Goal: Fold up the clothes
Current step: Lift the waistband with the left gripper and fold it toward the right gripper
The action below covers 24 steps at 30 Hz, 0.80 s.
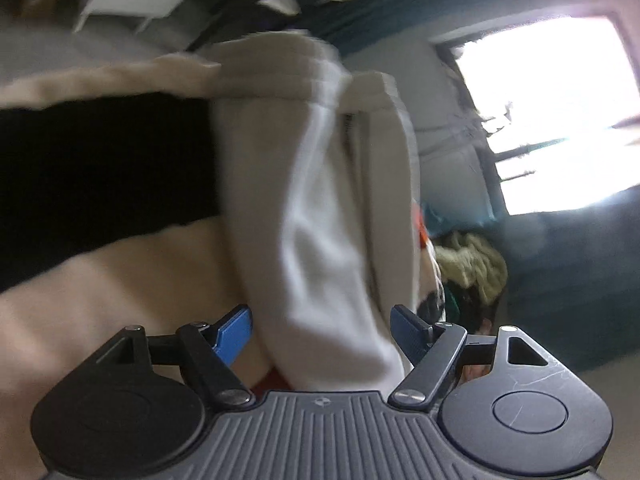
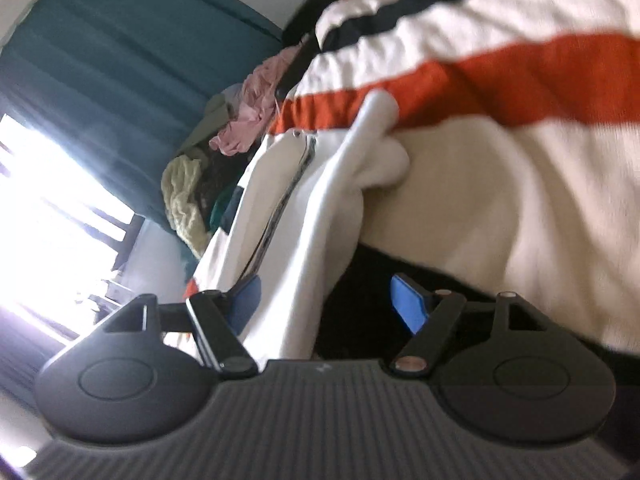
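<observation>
Two blue-padded grippers lift a white zip-front garment (image 1: 320, 200) over a striped blanket.

Both the left gripper (image 1: 322, 332) and right gripper (image 2: 326, 304) stand wide apart at the jaws, cloth draped loosely between the pads with neither clamped on it. The garment hangs near both cameras, above the cream, orange and black striped blanket (image 2: 500, 160); a heap of mixed clothes (image 2: 200, 176) lies far off by the teal curtain (image 2: 120, 48). Unpinched, the fabric could slip free and bunch, spoiling the fold.
</observation>
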Available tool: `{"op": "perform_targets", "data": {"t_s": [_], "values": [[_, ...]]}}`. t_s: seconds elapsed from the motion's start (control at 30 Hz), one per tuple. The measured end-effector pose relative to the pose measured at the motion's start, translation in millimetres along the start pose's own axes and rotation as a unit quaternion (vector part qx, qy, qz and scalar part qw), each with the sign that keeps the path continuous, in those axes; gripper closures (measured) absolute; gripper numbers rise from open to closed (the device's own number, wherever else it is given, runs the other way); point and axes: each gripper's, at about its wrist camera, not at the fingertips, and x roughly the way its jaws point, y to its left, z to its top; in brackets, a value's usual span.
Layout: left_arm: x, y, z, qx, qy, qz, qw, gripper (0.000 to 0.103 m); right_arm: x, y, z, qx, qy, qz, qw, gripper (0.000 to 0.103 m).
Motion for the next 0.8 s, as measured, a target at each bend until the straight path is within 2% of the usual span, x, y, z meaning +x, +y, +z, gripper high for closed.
{"op": "perform_targets", "data": {"t_s": [0.1,0.23,0.27,0.33,0.47,0.6,0.67,0.7,0.8], "values": [[14,15,10,-0.038,-0.006,-0.02,0.9991,0.027,10,-1,1,0.011,0.022,0.021,0.999,0.029],[41,20,19,-0.026,-0.032,-0.018,0.999,0.036,38,0,1,-0.009,0.029,0.018,0.999,0.034],[47,20,20,-0.019,-0.04,-0.017,0.9989,0.039,45,1,2,-0.02,0.025,0.014,0.999,0.035],[60,20,23,-0.013,-0.063,-0.012,0.9979,0.051,59,3,4,-0.045,0.008,0.007,0.999,0.038],[80,20,34,-0.03,-0.102,-0.009,0.9943,0.057,83,6,17,-0.061,-0.028,-0.014,0.998,0.046],[90,13,43,-0.01,-0.127,-0.005,0.9918,0.072,101,14,30,-0.094,-0.065,-0.047,0.992,0.047],[92,11,44,-0.002,-0.14,-0.003,0.9902,0.079,107,14,32,-0.105,-0.077,-0.062,0.99,0.058],[93,11,44,0.003,-0.146,-0.003,0.9893,0.081,110,13,33,-0.11,-0.082,-0.069,0.988,0.068],[84,2,38,0.03,-0.179,-0.008,0.9833,0.085,107,15,34,-0.116,-0.092,-0.066,0.987,0.088]]}}
